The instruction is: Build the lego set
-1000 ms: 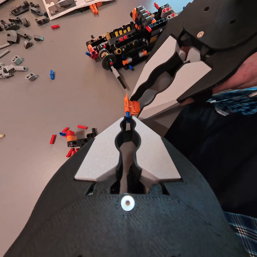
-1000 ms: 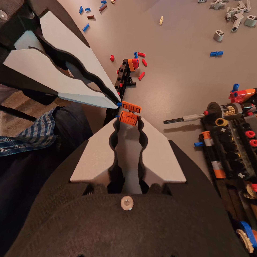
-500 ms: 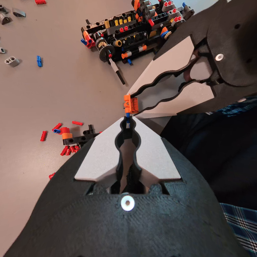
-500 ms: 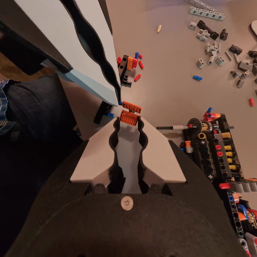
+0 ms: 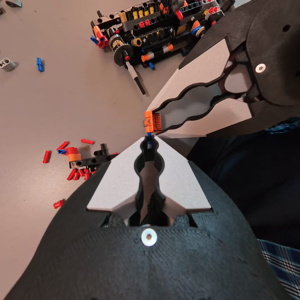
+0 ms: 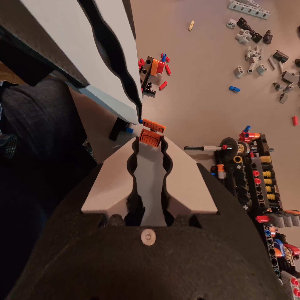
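Observation:
My left gripper [image 5: 149, 139] is shut on a small blue pin [image 5: 149, 141], whose far end sits in the end of an orange piece [image 5: 152, 121]. My right gripper [image 6: 150, 140] is shut on that orange piece [image 6: 150, 140], gripping its ribbed block, with the flat orange plate [image 6: 153, 126] beyond the tips. The right gripper also shows in the left wrist view [image 5: 155, 121], coming in from the right. The left gripper's tips [image 6: 138, 119] show in the right wrist view with the blue pin [image 6: 140, 121] between them. Both grippers are held above the table's near edge.
A large black partly built model [image 5: 146, 30] with yellow, red and orange parts lies on the grey table [image 5: 65, 97]; it also shows at right [image 6: 253, 178]. A black beam with red and orange parts [image 5: 84, 159] and loose red pins [image 5: 47, 156] lie left. Grey loose pieces [image 6: 253, 65] lie far right. A person's leg [image 6: 40, 121] is below. Less than 4 cm separates the two grippers' tips.
Both grippers kept their hold, pin and orange piece staying joined. The right gripper has rolled so its fingers show side-on, and both have shifted relative to the table.

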`<state>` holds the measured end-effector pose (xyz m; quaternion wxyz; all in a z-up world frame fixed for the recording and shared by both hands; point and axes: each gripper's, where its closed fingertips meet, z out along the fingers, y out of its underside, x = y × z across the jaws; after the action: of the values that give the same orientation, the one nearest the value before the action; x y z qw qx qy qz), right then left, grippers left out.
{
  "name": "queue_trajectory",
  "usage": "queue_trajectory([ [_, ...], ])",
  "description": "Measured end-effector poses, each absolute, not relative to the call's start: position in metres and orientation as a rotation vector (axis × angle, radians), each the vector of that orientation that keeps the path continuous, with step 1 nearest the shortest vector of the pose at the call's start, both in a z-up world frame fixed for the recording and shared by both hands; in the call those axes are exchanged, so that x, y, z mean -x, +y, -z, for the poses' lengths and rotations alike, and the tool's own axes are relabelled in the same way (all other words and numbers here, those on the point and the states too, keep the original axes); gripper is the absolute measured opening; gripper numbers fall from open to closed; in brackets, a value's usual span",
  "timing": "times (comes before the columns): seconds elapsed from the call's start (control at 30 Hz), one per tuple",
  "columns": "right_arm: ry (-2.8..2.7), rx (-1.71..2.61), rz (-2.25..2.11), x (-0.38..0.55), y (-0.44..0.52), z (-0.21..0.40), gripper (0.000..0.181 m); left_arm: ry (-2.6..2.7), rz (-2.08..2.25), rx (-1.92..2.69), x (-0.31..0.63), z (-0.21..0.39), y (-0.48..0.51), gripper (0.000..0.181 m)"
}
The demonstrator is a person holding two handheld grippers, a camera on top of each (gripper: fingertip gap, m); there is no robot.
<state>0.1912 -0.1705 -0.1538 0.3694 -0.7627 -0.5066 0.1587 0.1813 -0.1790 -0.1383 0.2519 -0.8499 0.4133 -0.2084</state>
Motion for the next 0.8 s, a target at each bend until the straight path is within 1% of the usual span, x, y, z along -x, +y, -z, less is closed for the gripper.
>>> queue_trajectory([
  [0.03,-1.296,1.965,-0.414,-0.191,-0.171,0.154,0.026,1.121,0.567,2.310,-0.181,0.139,-0.179,0.003],
  [0.1,-1.292,1.974,-0.432,-0.189,-0.172,0.154,0.035,1.122,0.562,2.306,-0.182,0.139,-0.179,0.003],
  [0.23,-1.256,1.955,-0.447,-0.190,-0.168,0.148,0.034,1.135,0.554,2.298,-0.185,0.139,-0.180,0.003],
  [0.43,-1.264,1.930,-0.451,-0.190,-0.167,0.149,0.025,1.164,0.563,2.290,-0.188,0.141,-0.183,0.003],
  [0.8,-1.174,1.964,-0.437,-0.193,-0.162,0.149,0.023,1.094,0.500,2.260,-0.192,0.140,-0.178,0.003],
])
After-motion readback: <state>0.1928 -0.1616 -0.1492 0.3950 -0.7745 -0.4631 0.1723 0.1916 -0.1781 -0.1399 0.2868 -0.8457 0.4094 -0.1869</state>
